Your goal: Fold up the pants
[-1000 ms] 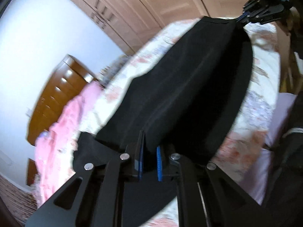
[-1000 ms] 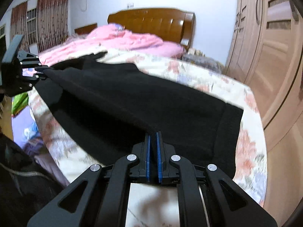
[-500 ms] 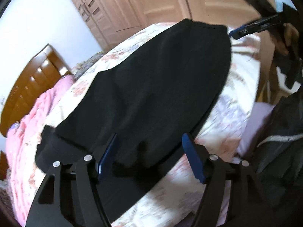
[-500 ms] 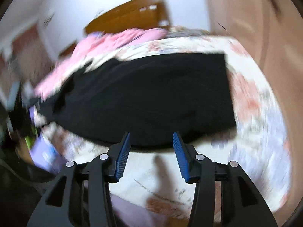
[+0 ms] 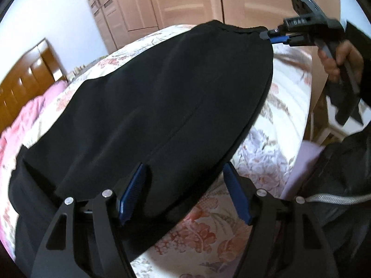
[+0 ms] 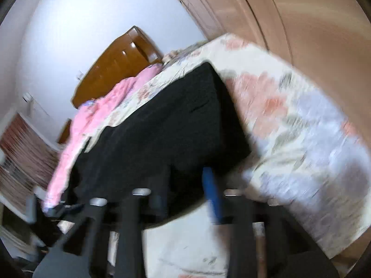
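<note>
The black pants point(image 5: 167, 106) lie folded lengthwise on the floral bedspread point(image 5: 273, 153); they also show in the right wrist view point(image 6: 167, 139). My left gripper point(image 5: 183, 192) is open, its blue pads on either side of the near end of the pants, holding nothing. My right gripper point(image 6: 187, 190) is open and tilted at the other end near the waistband; its view is blurred. In the left wrist view the right gripper point(image 5: 276, 37) sits at the far corner of the pants, held by a hand.
A pink quilt point(image 6: 92, 115) lies at the head of the bed by the wooden headboard point(image 6: 116, 67). Wardrobe doors point(image 5: 185, 0) stand beyond the bed. A dark jacket point(image 5: 336, 173) is at the right of the left wrist view.
Both grippers were shut on the pants a second ago, holding them taut. Both have opened and let go; the pants now rest on the bed. The right gripper has swung and tilted.
</note>
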### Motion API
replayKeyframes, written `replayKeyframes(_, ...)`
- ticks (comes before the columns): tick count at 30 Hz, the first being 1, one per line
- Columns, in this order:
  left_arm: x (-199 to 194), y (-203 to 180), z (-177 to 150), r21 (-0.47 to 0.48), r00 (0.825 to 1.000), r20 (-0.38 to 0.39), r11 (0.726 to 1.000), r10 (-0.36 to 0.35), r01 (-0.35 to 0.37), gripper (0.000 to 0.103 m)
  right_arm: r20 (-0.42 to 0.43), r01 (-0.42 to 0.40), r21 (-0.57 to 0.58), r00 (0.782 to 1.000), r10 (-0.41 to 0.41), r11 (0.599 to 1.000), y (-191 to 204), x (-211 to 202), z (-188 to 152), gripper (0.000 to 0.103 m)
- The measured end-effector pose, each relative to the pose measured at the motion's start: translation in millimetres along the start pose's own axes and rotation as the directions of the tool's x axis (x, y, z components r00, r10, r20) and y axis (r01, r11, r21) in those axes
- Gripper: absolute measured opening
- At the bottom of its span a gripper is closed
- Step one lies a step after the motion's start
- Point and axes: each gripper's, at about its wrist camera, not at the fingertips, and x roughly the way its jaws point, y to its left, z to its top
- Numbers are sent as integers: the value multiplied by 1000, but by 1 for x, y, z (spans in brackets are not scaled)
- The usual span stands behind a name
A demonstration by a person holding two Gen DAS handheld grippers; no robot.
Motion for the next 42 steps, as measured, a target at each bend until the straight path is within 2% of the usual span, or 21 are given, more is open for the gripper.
replayKeyframes(4, -1, 2, 2, -42, 1000, -1, 999, -14, 14, 70, 93, 72, -153, 994, -58, 986, 32, -20, 9, 20)
replayKeyframes(6, 0, 2, 3, -53, 1000, -2, 998, -26, 26, 71, 48, 110, -128, 993, -104, 986, 24, -10, 10, 19)
replayKeyframes(8, 1, 2, 3, -58, 999, -8, 997, -42, 42, 76, -44, 174, -72, 983, -178, 982, 2, 8, -5, 19)
replayKeyframes(10, 2, 1, 3, -55, 998, -21, 997, -55, 53, 81, -39, 156, -38, 987, -158, 987, -7, 6, -12, 22)
replayKeyframes(11, 2, 1, 3, -51, 998, -24, 997, -58, 57, 83, -54, 166, -42, 984, -168, 985, -5, 6, -11, 28)
replayKeyframes(13, 1, -1, 4, -40, 998, -27, 997, -60, 59, 86, -52, 230, -57, 971, -232, 972, -1, 0, -6, 72)
replayKeyframes(15, -1, 0, 5, -38, 998, -19, 998, -56, 55, 86, 29, 335, -96, 942, -334, 937, 15, -21, 4, 74)
replayKeyframes(17, -6, 5, 7, -60, 998, 1, 997, -56, 56, 86, 118, 386, -156, 921, -371, 909, 34, -37, 11, 74)
replayKeyframes(19, -13, 16, 10, -129, 997, 46, 989, -67, 73, 91, 148, 361, -247, 931, -333, 899, 64, -35, 18, 79)
replayKeyframes(21, -17, 26, 13, -202, 994, 84, 976, -64, 79, 96, 113, 303, -363, 953, -281, 881, 97, -10, 20, 88)
replayKeyframes(24, -24, 44, 15, -315, 996, 82, 947, -42, 66, 100, 17, 232, -552, 963, -268, 801, 146, 48, 11, 88)
replayKeyframes(26, -30, 52, 14, -351, 997, 72, 936, -8, 33, 101, -23, 203, -635, 960, -280, 745, 166, 83, 4, 88)
replayKeyframes(29, -46, 68, 3, -398, 995, 67, 917, 70, -37, 101, -108, 181, -674, 935, -339, 716, 163, 121, 0, 88)
replayKeyframes(30, -51, 79, -1, -414, 993, 54, 908, 103, -71, 101, -153, 180, -669, 916, -371, 721, 154, 132, -2, 89)
replayKeyframes(31, -53, 91, -4, -426, 990, 30, 898, 139, -113, 101, -169, 163, -636, 924, -343, 754, 149, 130, -3, 90)
replayKeyframes(33, -52, 118, -5, -446, 975, -41, 870, 217, -212, 101, -214, 154, -561, 922, -322, 813, 134, 128, 4, 91)
replayKeyframes(35, -49, 146, -1, -475, 962, -87, 838, 259, -269, 101, -191, 189, -570, 916, -352, 800, 132, 123, 5, 91)
replayKeyframes(36, -46, 166, 4, -505, 952, -105, 809, 288, -301, 101, -173, 210, -584, 912, -373, 784, 136, 120, 4, 91)
replayKeyframes(37, -43, 180, 8, -522, 939, -137, 782, 316, -339, 101, -164, 218, -593, 910, -382, 775, 136, 120, 3, 91)
replayKeyframes(39, -26, 205, 19, -531, 892, -268, 717, 365, -452, 101, -149, 230, -604, 908, -392, 763, 139, 119, -1, 91)
replayKeyframes(42, 5, 224, 26, -511, 854, -383, 689, 353, -514, 101, -155, 231, -573, 911, -381, 786, 137, 118, -1, 92)
